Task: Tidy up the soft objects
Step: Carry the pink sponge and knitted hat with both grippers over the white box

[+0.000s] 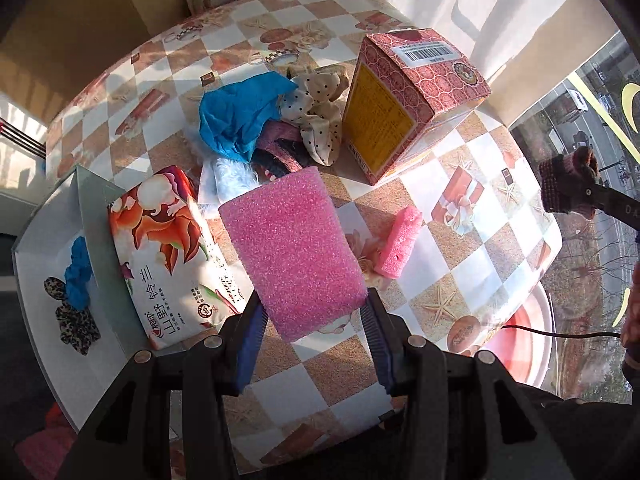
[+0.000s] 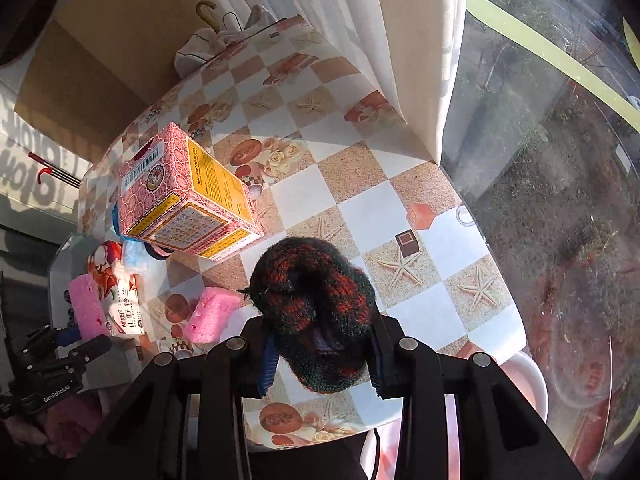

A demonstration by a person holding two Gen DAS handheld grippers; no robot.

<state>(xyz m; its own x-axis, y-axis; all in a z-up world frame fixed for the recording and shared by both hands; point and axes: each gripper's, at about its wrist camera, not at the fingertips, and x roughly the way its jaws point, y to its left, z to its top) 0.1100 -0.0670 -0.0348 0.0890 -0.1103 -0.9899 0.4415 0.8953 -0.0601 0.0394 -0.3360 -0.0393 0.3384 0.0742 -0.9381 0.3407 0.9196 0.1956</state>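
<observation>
a home: patterned tablecloth, curtain, tissue pack.

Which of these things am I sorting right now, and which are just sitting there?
In the job: pink foam block in the left gripper; knitted scrunchie in the right gripper; small pink foam piece; blue cloth; dotted scrunchie; white tray.

Lying about: patterned carton; tissue pack.

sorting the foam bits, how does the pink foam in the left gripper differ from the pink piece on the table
The held foam block is a broad, flat slab, clamped by the left gripper above the table. The small foam piece is narrow, with an uneven end, and lies loose on the tablecloth. Both are pink, grainy foam.
</observation>
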